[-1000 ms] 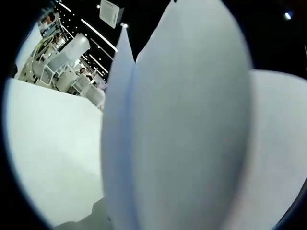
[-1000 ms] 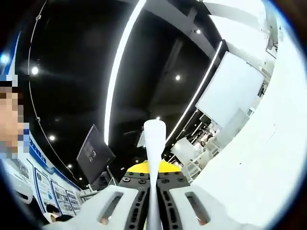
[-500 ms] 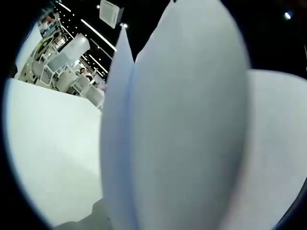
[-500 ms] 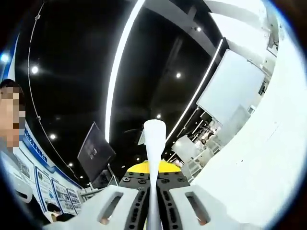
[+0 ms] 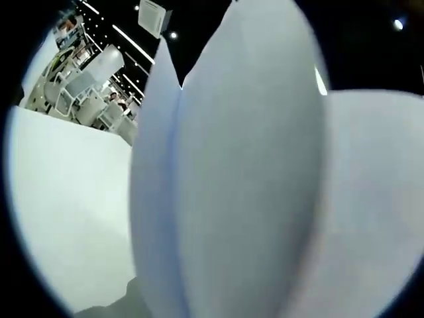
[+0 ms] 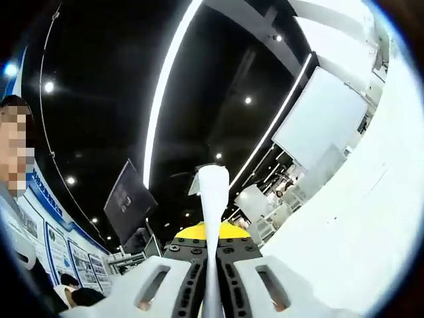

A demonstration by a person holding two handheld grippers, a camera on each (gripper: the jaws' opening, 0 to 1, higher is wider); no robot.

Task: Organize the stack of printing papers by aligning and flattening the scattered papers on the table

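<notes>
A stack of white printing papers (image 5: 245, 172) stands on edge right in front of the left gripper view. The sheets fan up from the bottom middle and hide the left jaws. In the right gripper view the same papers (image 6: 213, 199) appear edge-on as a thin white strip. They rise between the two white jaws of my right gripper (image 6: 212, 258), which is shut on them. The white table (image 5: 66, 212) lies to the left of the sheets, and also along the right side of the right gripper view as the table (image 6: 358, 238).
White machines and frames (image 5: 83, 83) stand beyond the table's far edge. A white panel (image 6: 318, 126) and long ceiling lights hang overhead. A person (image 6: 16, 172) is at the left edge of the right gripper view, with posters below.
The sheets in the left gripper view have bulged and shifted slightly left. The right gripper view has tilted a little; its grip on the papers is unchanged.
</notes>
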